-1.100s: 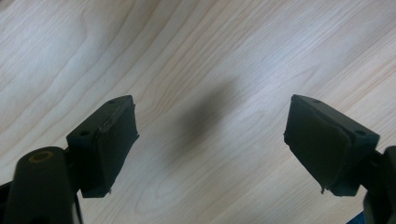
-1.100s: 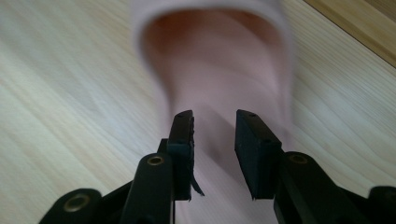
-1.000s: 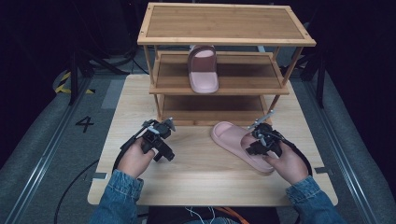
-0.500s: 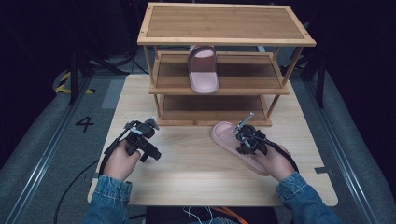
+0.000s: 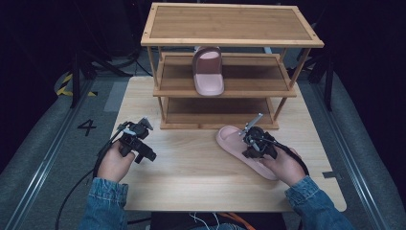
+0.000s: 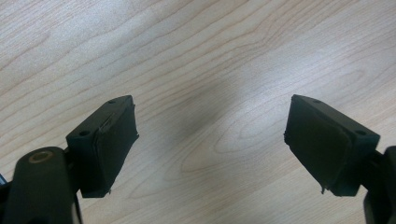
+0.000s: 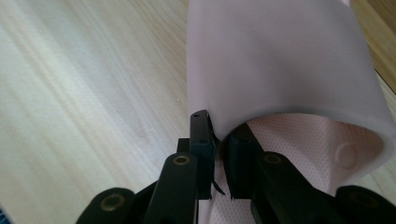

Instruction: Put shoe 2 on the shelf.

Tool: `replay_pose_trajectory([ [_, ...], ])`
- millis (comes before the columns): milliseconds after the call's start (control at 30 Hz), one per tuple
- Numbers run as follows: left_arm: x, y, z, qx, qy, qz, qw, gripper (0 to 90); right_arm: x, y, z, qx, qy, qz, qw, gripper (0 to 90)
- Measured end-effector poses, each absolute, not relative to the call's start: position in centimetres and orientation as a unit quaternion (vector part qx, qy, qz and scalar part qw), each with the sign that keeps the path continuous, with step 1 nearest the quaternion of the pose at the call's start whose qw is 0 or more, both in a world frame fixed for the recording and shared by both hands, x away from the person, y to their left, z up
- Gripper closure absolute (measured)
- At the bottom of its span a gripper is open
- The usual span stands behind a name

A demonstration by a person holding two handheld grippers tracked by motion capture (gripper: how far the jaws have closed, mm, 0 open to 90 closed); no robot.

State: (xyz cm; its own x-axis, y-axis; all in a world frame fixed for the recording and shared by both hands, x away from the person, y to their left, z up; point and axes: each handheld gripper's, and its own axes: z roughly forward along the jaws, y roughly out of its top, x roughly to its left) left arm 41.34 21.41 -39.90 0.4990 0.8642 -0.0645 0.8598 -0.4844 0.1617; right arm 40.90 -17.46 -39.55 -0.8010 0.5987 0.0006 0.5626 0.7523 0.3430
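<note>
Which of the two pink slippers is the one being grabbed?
The pink slipper on the table, in front of the rack: the right gripper pinches its strap edge. The other slipper rests untouched on the rack's middle shelf.

pink slipper (image 5: pixel 237 146) flat on table (image 5: pixel 191 172); its twin (image 5: pixel 208 72) on shelf (image 5: pixel 249 79)
</note>
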Motion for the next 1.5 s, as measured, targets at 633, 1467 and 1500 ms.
replay_pose_trajectory([
  [633,41.3,21.7,-39.7,0.873,0.48,0.028,0.075,17.2,40.2,-18.0,-31.7,0.282,0.942,0.18,0.035,80.2],
  [1467,41.4,21.7,-40.0,0.875,0.478,0.026,0.07,17.2,40.0,-17.6,-23.4,0.261,0.94,0.212,0.065,80.4],
  [1500,41.4,21.7,-40.0,0.875,0.478,0.026,0.07,17.4,40.0,-17.6,-23.4,0.261,0.94,0.212,0.065,80.4],
])
